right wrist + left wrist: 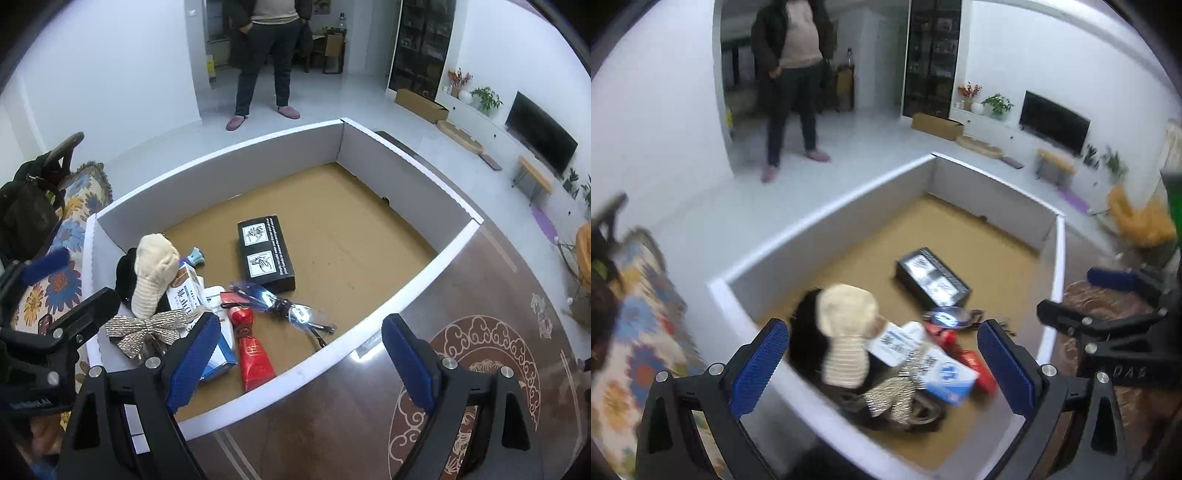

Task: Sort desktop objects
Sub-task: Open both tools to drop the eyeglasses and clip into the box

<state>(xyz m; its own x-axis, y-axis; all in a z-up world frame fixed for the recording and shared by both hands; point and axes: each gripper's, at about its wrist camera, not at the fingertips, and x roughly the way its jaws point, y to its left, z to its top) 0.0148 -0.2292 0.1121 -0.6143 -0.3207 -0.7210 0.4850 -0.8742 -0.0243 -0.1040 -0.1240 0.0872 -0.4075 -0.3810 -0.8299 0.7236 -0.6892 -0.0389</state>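
Black box [265, 253] flat in cardboard tray [369, 236], long axis running near-to-far; both claws empty, spread

Readable text is sparse. Black box [265, 254] lying flat in the tray: two white square panels with ink-style drawings on its lid, plus a line of small white print along the right edge, too small to read. White-and-blue carton [184, 295] under the cream knit cap: large dark Chinese characters on the side, blurred, can't make them out; in the left wrist view the same carton [947, 373] shows a round blue logo, illegible. Red packet [253, 349]: a dark round emblem and faint gold marks, unreadable. Right tongs' frame [1123, 371] carries embossed letters that look like "DAS", partly cut off. Left tongs' body [27, 404] has a small white printed label, too blurred to read.
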